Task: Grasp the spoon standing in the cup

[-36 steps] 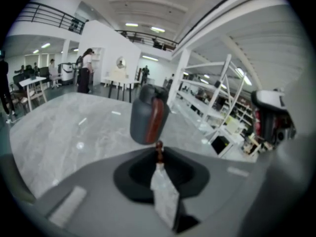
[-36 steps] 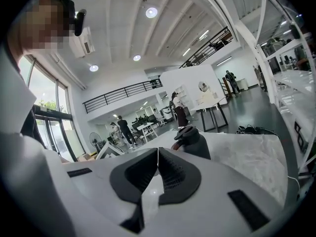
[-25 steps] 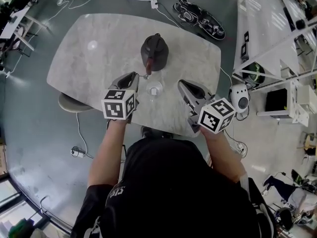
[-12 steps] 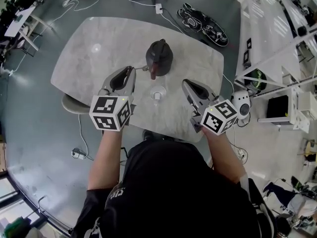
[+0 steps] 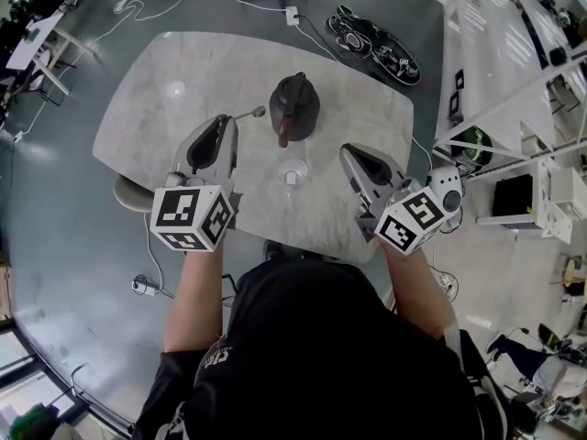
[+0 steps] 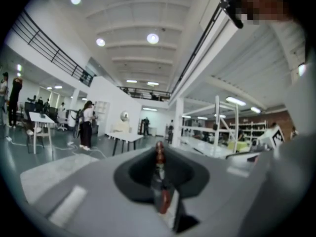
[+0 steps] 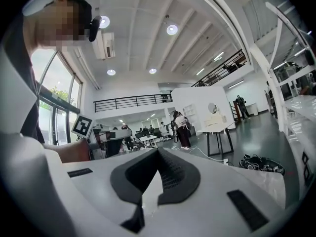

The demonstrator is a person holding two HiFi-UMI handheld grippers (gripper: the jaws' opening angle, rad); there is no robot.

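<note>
The left hand-held gripper (image 5: 224,121) pinches the spoon (image 5: 254,113), well apart from the cup (image 5: 293,170). The right hand-held gripper (image 5: 351,157) is closed and empty.

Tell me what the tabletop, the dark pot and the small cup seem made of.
The tabletop is pale grey with faint veining and a glossy light spot, so it is likely marble or a marble-look slab. The dark pot is matte brown-black, probably ceramic or cast iron; I can't tell which. The cup is clear glass or plastic, since the table shows through it.
</note>
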